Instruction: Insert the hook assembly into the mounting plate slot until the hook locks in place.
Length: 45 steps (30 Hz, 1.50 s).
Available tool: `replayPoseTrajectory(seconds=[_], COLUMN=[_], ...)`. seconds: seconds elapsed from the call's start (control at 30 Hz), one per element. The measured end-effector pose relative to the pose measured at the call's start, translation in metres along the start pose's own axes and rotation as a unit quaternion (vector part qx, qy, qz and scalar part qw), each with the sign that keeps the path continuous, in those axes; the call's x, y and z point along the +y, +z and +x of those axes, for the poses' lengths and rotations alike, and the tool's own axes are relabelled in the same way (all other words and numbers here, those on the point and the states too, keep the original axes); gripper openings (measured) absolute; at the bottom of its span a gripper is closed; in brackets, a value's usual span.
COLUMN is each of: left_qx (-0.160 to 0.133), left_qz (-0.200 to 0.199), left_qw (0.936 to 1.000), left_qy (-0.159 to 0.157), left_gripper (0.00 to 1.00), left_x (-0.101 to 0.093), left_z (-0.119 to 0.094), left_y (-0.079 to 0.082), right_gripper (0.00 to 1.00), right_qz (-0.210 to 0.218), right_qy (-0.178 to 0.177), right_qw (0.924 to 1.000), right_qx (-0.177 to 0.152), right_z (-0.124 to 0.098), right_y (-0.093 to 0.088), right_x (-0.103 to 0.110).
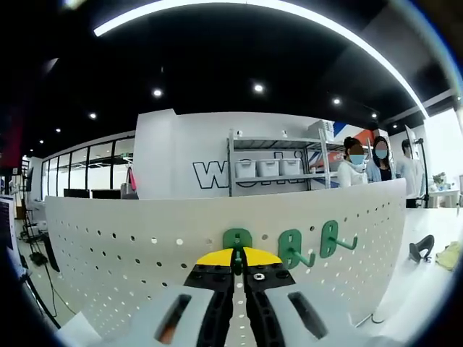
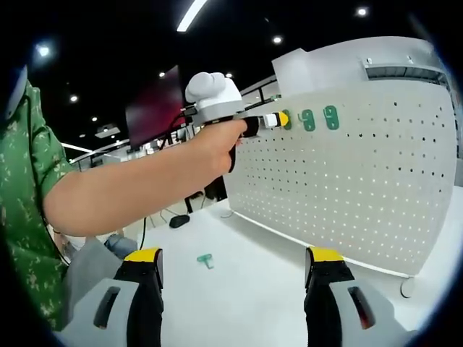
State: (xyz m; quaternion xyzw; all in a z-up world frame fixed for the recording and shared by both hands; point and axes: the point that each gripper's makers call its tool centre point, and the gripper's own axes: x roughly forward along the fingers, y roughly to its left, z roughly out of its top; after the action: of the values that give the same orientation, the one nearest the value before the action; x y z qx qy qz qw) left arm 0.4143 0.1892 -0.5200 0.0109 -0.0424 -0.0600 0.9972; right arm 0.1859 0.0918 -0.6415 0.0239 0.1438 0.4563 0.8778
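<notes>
Pressing its yellow-tipped jaws together on a green hook (image 1: 236,240) at lower centre of the left gripper view, the left gripper (image 1: 237,262) holds it flat against the white pegboard (image 1: 116,246), directly ahead along the jaws' axis. Two more hooks (image 1: 291,248) sit to its right. The right gripper (image 2: 233,266) hangs spread and empty, well apart, a spare green hook (image 2: 206,260) lying on the table (image 2: 260,289) between its jaws.

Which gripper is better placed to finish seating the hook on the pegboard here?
Left. The left gripper is shut on a green hook right at the pegboard. The right gripper hangs open, back over the table.
</notes>
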Motion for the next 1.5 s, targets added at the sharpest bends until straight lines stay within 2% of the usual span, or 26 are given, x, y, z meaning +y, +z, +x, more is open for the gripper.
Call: replayPoseTrajectory(seconds=[0.8, 1.5], left_qx=[-0.001, -0.003], left_qz=[-0.025, -0.015], left_qw=[0.9995, 0.9993], left_qy=[0.022, 0.034], left_gripper=[0.04, 0.04], left_x=[-0.0013, 0.0002], left_z=[0.0006, 0.0001], left_y=[-0.0017, -0.0009], right_gripper=[0.81, 0.81], right_qz=[-0.002, -0.003], right_qy=[0.008, 0.014], right_qw=[0.9999, 0.9999], right_qx=[0.008, 0.009], right_z=[-0.0043, -0.0083], right_y=[-0.0054, -0.0076], right_x=[-0.0036, -0.0079])
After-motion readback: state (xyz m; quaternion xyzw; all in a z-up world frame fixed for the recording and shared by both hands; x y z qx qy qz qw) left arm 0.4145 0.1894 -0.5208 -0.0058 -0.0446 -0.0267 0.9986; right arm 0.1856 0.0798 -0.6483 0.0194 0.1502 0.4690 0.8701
